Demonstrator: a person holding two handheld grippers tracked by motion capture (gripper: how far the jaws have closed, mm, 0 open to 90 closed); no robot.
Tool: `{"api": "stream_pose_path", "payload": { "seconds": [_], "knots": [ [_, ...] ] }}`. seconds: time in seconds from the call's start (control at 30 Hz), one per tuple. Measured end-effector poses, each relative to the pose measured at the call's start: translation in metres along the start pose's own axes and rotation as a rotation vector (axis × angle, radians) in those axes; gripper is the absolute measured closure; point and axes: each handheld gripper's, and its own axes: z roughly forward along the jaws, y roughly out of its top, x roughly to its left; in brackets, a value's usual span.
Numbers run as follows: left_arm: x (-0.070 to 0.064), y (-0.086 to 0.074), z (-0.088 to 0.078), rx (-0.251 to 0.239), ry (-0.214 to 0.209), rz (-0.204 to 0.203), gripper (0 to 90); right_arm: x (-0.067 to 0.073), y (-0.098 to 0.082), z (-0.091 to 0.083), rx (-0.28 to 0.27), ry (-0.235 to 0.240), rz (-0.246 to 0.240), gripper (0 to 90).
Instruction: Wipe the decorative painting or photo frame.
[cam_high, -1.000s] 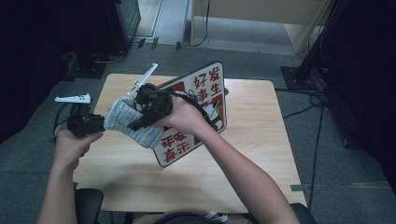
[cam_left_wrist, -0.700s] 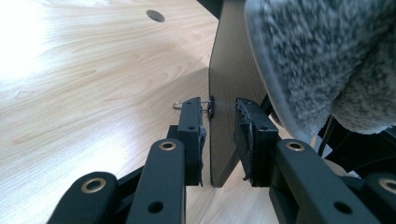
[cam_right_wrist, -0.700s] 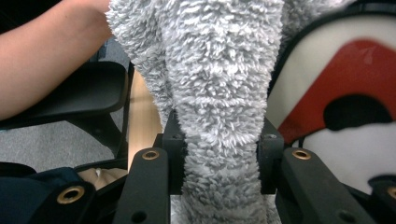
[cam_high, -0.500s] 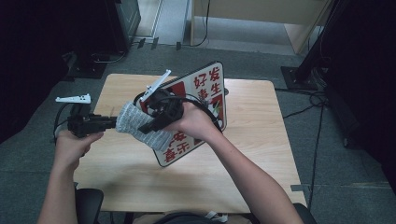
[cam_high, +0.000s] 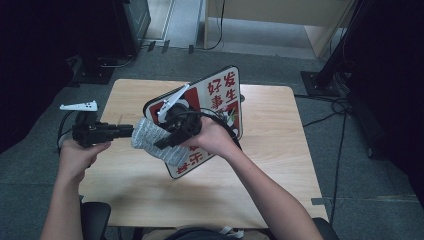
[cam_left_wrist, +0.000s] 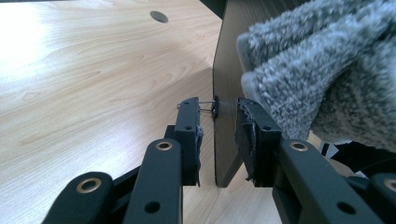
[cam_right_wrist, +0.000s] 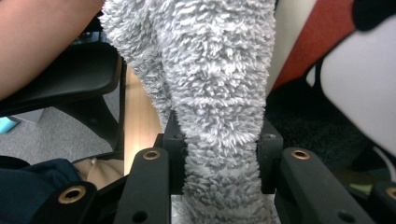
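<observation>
Pinched a grey fluffy cloth (cam_right_wrist: 219, 70) firmly in the right gripper (cam_right_wrist: 218, 140), with the pile bulging out above and below the pads. Pressed that cloth (cam_high: 150, 137) against the left part of a tilted sign board (cam_high: 220, 95), above the middle of the wooden table (cam_high: 270, 150). Straddled the board's left edge (cam_left_wrist: 229, 56) with the left gripper (cam_left_wrist: 217, 109). Had just been opening those jaws, with the thin edge between them. Left a clear gap at one pad, so no real clamp there.

Judged the cloth light, soft and limp: easy to crush, unlikely to slip from the pads, best taken by a bunched fold as here. Judged the board stiff, flat and fairly light, but smooth-faced and apt to slide or tip once loosened. Best gripped across its thin edge, clear of the small wire clip there, with the lower corner resting on the table.
</observation>
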Motion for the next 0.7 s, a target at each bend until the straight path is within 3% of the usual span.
{"api": "stream_pose_path", "payload": {
  "seconds": [0.7],
  "knots": [
    [-0.002, 0.001, 0.003, 0.012, 0.002, 0.010, 66.6, -0.004, -0.029, 0.015, 0.032, 0.011, 0.033, 66.5]
  ]
}}
